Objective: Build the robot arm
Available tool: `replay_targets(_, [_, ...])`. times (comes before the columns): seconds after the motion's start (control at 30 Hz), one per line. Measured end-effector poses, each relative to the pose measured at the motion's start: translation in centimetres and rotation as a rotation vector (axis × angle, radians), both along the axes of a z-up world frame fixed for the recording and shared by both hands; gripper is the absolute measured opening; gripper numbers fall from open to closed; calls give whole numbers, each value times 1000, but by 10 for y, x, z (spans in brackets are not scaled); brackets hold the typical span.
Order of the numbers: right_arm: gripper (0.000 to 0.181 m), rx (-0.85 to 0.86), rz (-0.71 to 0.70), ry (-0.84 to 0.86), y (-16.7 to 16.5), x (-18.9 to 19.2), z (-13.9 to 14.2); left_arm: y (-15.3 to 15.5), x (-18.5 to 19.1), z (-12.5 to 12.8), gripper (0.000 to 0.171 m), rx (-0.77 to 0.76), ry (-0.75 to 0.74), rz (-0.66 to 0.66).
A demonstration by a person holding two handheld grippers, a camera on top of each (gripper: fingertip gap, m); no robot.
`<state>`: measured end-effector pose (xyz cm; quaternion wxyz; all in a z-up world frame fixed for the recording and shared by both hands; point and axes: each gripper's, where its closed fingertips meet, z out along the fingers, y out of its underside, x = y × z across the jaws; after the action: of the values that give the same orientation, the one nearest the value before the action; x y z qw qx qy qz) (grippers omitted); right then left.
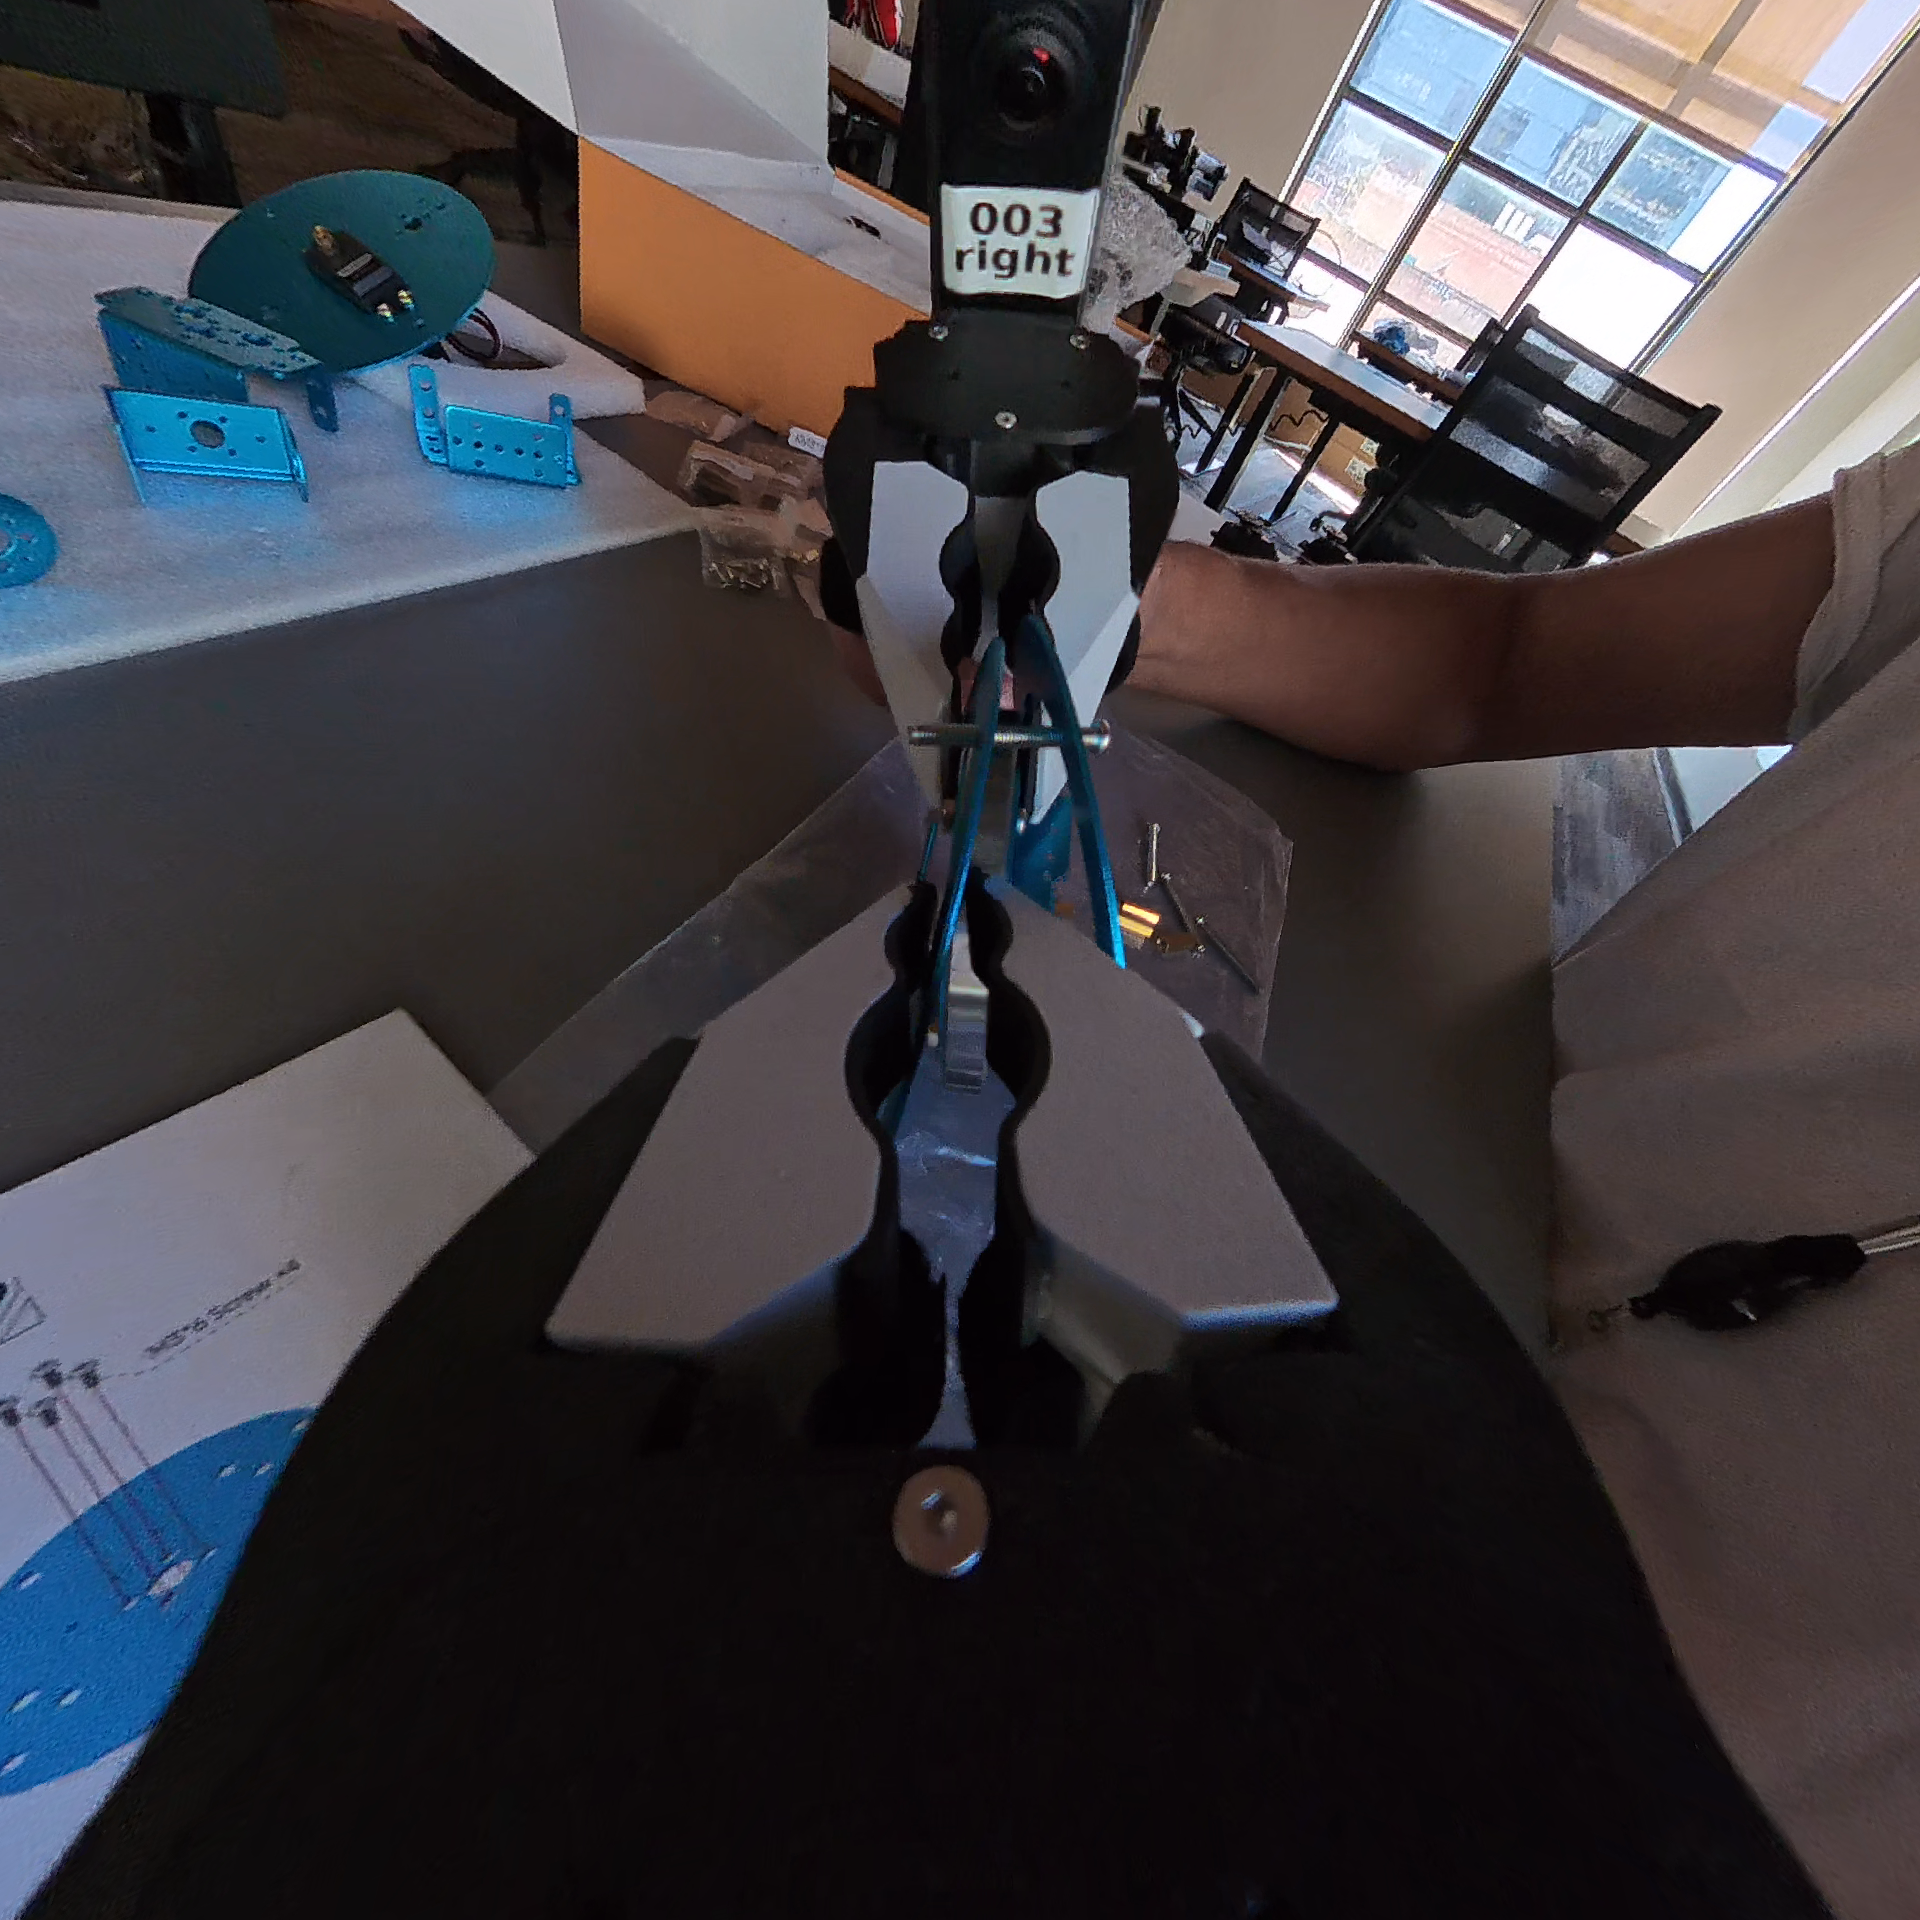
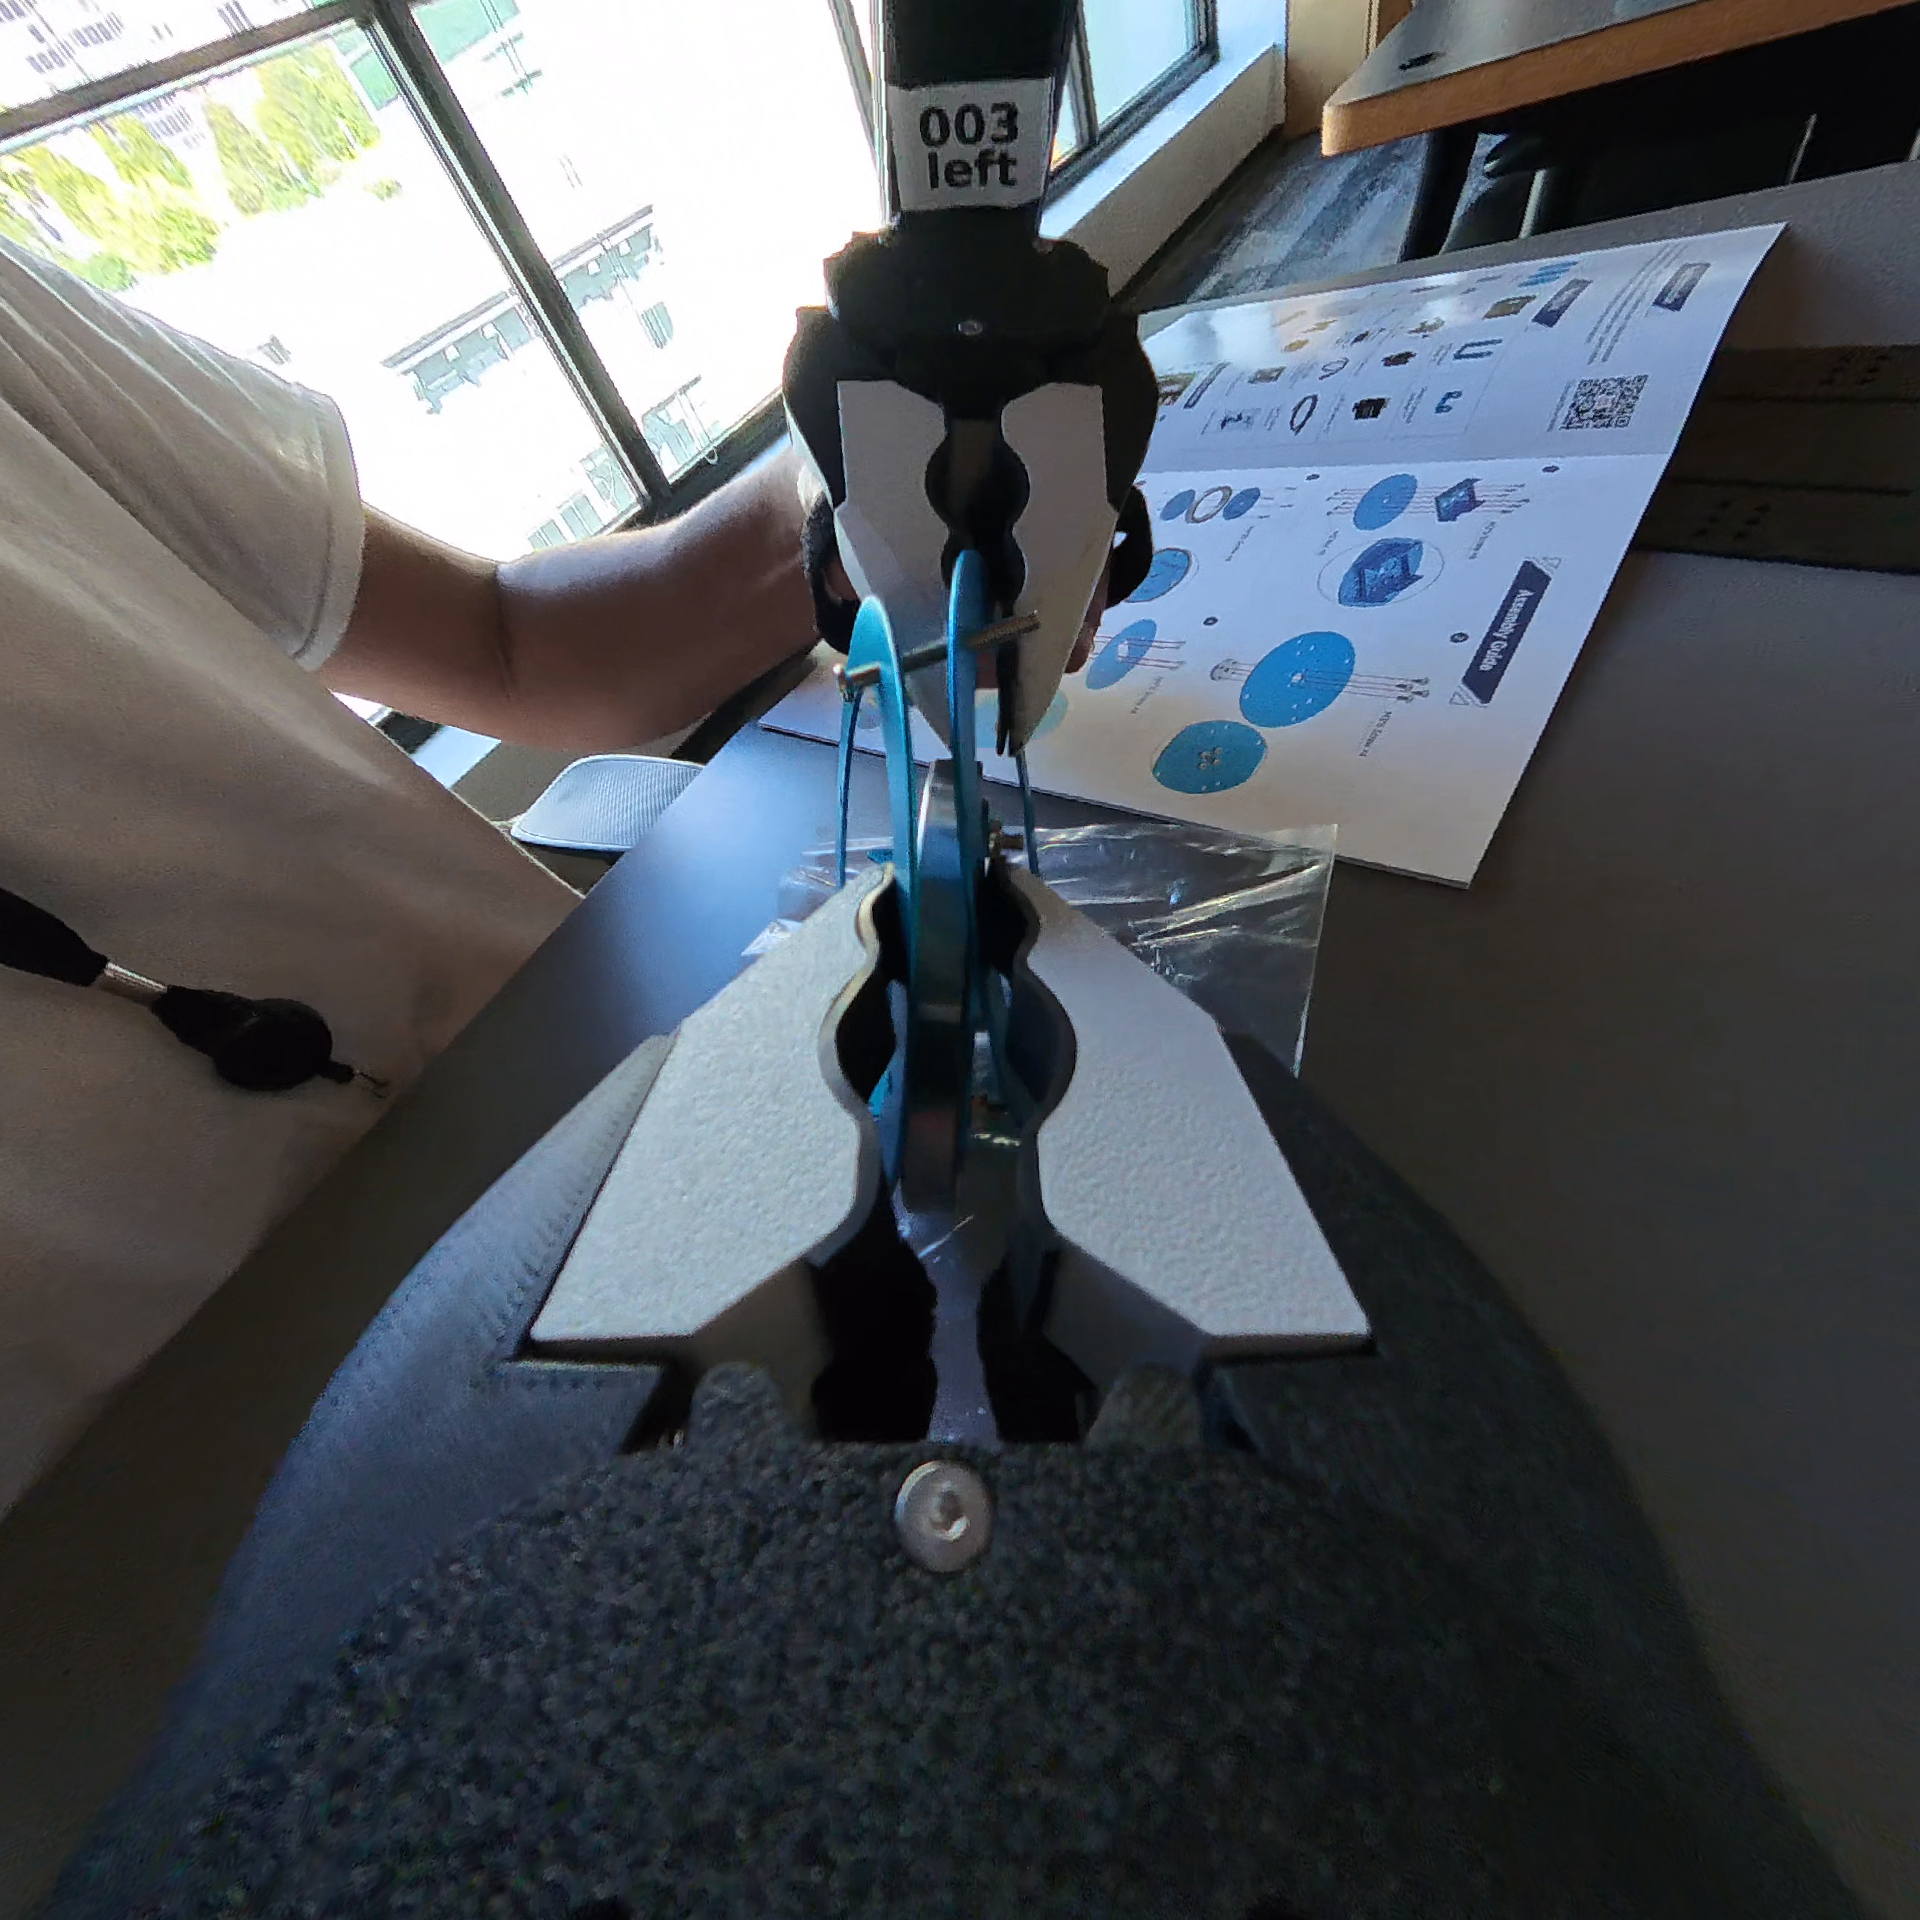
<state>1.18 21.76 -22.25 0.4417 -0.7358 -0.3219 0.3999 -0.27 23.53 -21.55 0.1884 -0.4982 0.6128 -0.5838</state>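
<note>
Left gripper (image 1: 951, 935) and right gripper (image 2: 951, 914), tip to tip, are each clamped on the edge-on blue disc assembly (image 2: 940, 987), which runs 12 to 6 o'clock between them; a screw (image 1: 1008, 736) crosses it; instruction sheet (image 2: 1455, 540) at 2 o'clock.

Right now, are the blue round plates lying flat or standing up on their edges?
Standing on edge. The blue round plates show only thin rims, clamped between the right gripper and the left gripper, above the table.
</note>
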Motion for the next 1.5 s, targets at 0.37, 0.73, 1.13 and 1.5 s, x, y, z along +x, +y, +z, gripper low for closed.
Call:
replay_targets(0.37, [13, -28, 12, 77, 9, -3, 32, 15, -21, 8, 26, -168, -89, -53])
replay_targets(0.73, [14, -26, 57, 24, 22, -20, 43, 2, -16, 20, 13, -64, -168, -109])
replay_targets(1.13, [12, -129, 83, -215, 11, -15, 17, -2, -15, 9, 12, -129, -60, -96])
replay_targets(1.5, [12, -140, 17, -19, 5, 1, -3, 3, -8, 4, 12, -39, -39, -43])
